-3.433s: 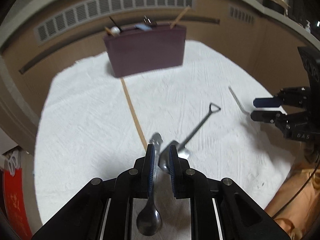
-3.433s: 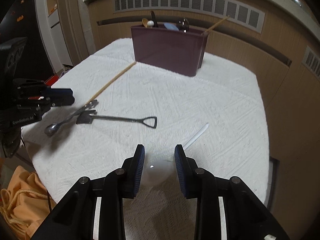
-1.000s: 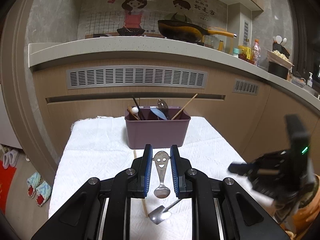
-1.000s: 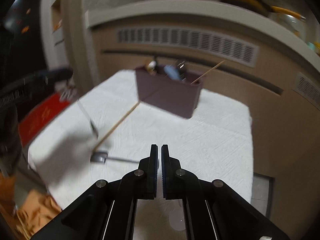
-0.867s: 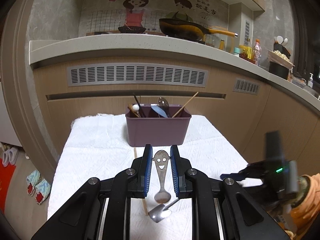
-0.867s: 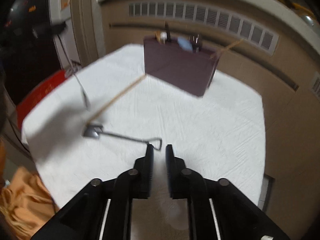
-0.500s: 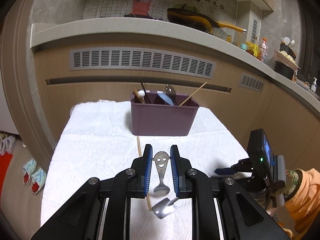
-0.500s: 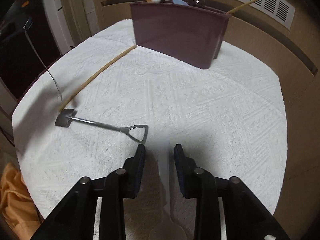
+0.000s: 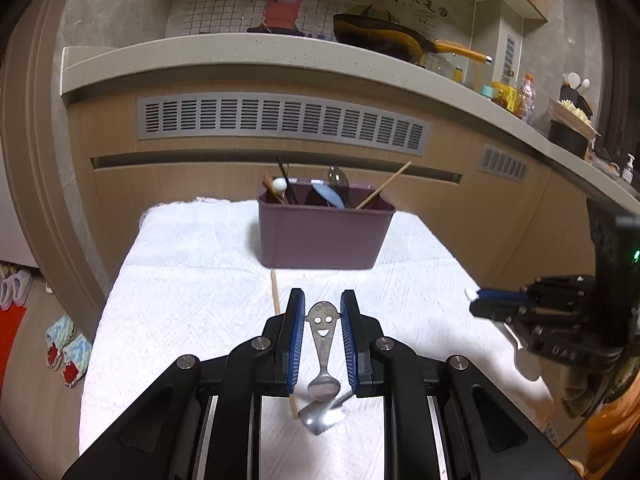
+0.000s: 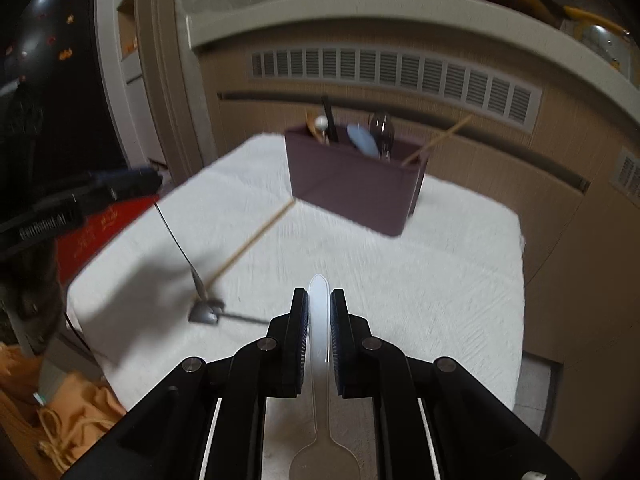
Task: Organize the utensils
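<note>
Two grippers are in our hands, each with a utensil between its blue pads. Our left gripper stands narrowly parted and clamped on a metal spoon with a smiley-face handle; the face end sits up between the fingertips and the bowl hangs down toward us, above the cloth. Our right gripper has just been closing, and its pads now press on the handle of a translucent white plastic spoon, whose rounded handle tip pokes out past the fingertips while the bowl lies back under the gripper body. Both spoons are lifted off the white textured cloth that covers the small table; the cloth's left edge drops to the floor where slippers lie, and its far edge stops just short of the wooden cabinet front. At the far middle of the cloth stands the purple utensil bin, already holding several utensils, a blue spoon and a leaning chopstick among them. Open cloth stretches between our grippers and the bin. On it lies a loose chopstick, running from just before the bin toward our left gripper, and a small shovel-shaped metal spoon lies beneath that gripper. The right half of the cloth looks bare.
</note>
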